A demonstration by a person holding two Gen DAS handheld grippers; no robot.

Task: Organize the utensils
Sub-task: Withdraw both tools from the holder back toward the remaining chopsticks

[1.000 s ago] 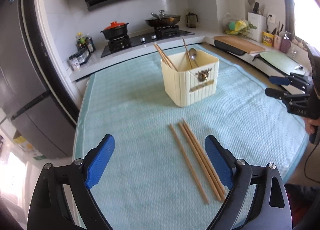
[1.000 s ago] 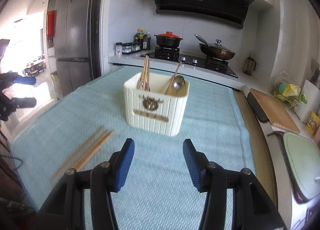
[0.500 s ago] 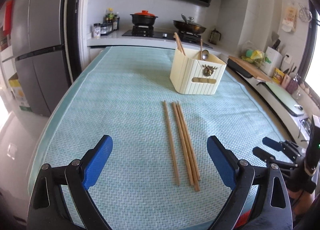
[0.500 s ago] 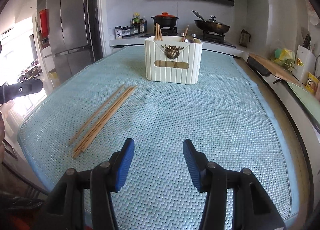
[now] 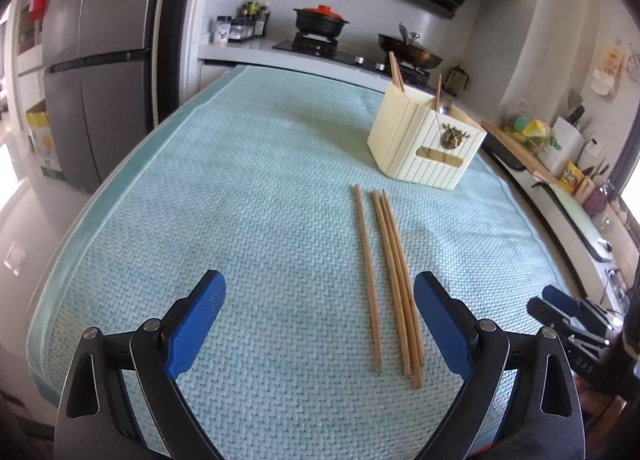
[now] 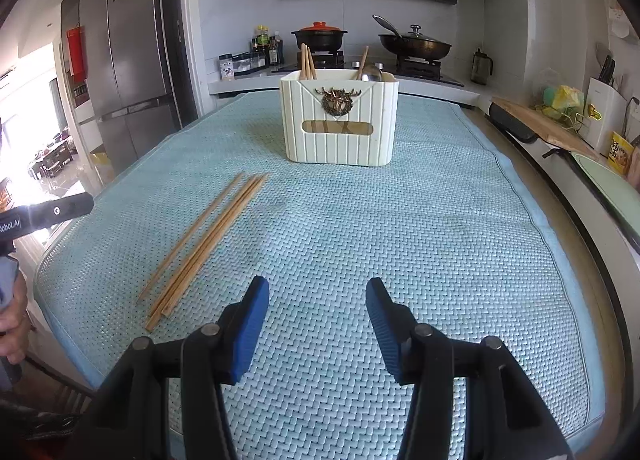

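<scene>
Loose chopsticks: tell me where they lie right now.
The loose chopsticks lie flat on the teal mat, nearer the camera than the cream utensil box, just inside the left claw's right finger.

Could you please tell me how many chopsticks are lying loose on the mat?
4: one chopstick lies slightly apart on the left, three chopsticks bundled beside it, all before the holder.

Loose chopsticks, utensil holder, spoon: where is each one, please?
loose chopsticks [image 5: 394, 276], left wrist view, middle of bundle
utensil holder [image 6: 340, 140], right wrist view, front wall
spoon [image 6: 372, 74], right wrist view, bowl
</scene>
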